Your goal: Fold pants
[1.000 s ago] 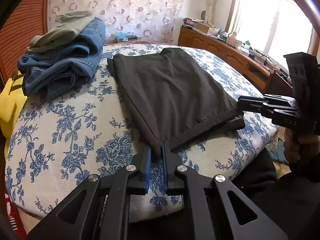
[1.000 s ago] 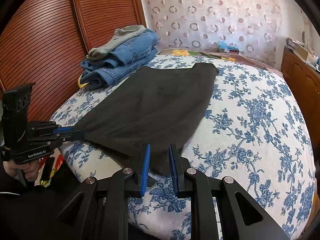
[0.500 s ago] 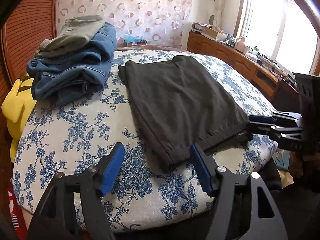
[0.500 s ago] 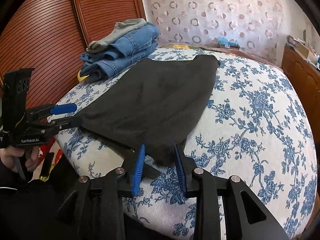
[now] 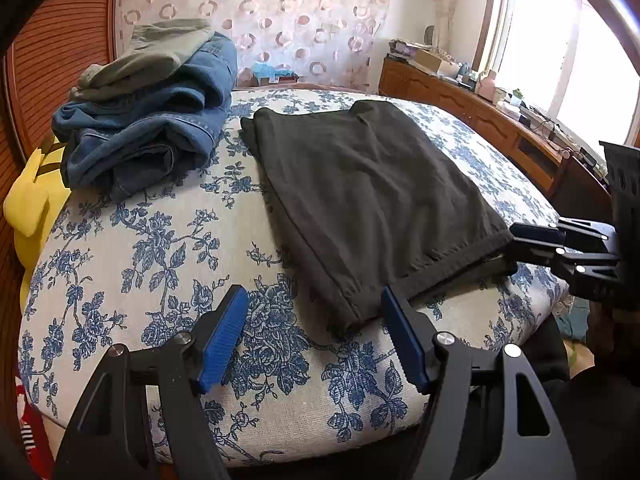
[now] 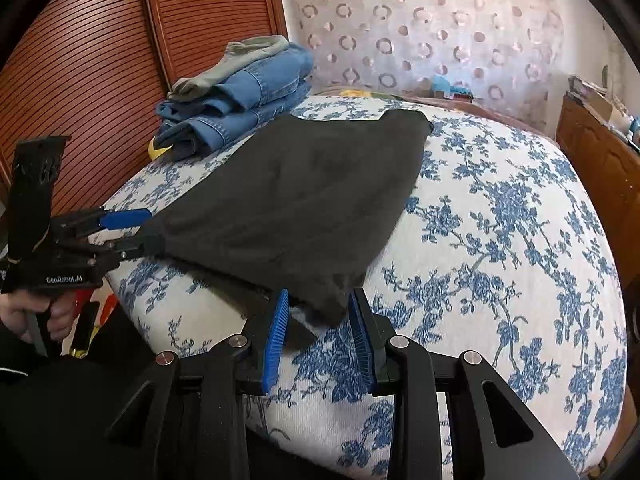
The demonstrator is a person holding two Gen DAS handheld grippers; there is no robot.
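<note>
One folded pants, long axis toward headboard

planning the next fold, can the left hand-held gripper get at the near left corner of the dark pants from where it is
Probably yes. The left hand-held gripper stands open with the corner of the dark pants lying just ahead between its fingers, and only bare floral bedcover around it. The jeans pile sits well clear.

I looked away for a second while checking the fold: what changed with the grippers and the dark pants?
Both grippers let go. The left gripper, shut on the near corner of the dark pants a second ago, now stands wide open; the right gripper opened partly. The pants, bed and jeans pile stayed put.
</note>
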